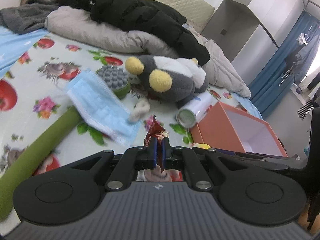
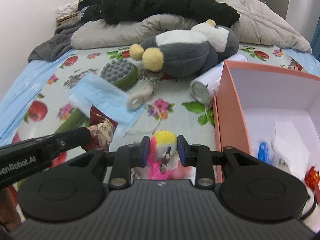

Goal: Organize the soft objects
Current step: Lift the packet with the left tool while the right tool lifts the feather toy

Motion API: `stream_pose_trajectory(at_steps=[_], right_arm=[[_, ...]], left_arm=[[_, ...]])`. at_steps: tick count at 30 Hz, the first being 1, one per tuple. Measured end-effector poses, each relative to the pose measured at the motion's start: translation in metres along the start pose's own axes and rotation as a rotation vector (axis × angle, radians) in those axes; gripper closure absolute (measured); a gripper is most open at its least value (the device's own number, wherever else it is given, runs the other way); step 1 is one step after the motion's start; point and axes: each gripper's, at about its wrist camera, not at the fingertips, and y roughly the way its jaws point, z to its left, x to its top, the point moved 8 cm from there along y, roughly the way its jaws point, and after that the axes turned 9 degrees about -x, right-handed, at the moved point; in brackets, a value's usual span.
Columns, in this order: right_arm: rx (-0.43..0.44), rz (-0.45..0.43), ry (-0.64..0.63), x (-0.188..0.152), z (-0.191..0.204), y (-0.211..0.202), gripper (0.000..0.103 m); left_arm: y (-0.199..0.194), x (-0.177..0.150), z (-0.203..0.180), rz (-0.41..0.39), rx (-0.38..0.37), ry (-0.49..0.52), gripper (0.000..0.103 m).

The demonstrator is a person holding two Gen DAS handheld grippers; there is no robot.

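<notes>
Bed (image 1: 60, 60) with fruit-and-flower sheet, cluttered. Left gripper (image 1: 159, 152): fingers closed tight on a red foil wrapper (image 1: 155, 129), crinkled end sticking up past the tips; in the right view the same wrapper (image 2: 102, 126) shows beside the left gripper's arm, above the sheet. Right gripper (image 2: 163, 150): fingers clamped either side of a small plush toy (image 2: 165, 143), yellow, white and pink, with a metal clip on its front; toy sits low at the near edge of the bed, just left of the box. Orange box (image 2: 230, 108), open, white inside, at right; holds white paper, something blue and a red shiny piece, not clear what. White can (image 2: 208, 84) lying on its side, touching the box's far left corner. Behind it a large grey-and-white plush (image 2: 192, 54) with yellow feet, resting against a beige duvet (image 2: 124, 32); black jacket (image 2: 160, 2) piled on the duvet. Blue face mask (image 2: 104, 100) mid-bed, blurred, partly over a green roll (image 1: 40, 146). Grey nubbed brush (image 2: 120, 73) with green base just beyond the mask. Small cream loop of fabric (image 2: 140, 98) between mask and big plush. Grey blanket (image 1: 26, 14) at the far left by the wall
</notes>
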Motion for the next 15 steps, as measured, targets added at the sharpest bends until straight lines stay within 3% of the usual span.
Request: stream_pose_trajectory(at_steps=[11, 15], right_arm=[[0.031, 0.050, -0.090, -0.073, 0.018, -0.024, 0.070], [0.018, 0.070, -0.146, -0.099, 0.023, -0.022, 0.070]], left_arm=[[-0.050, -0.062, 0.007, 0.059, 0.029, -0.054, 0.097], [-0.056, -0.094, 0.020, 0.123, 0.039, -0.089, 0.097]])
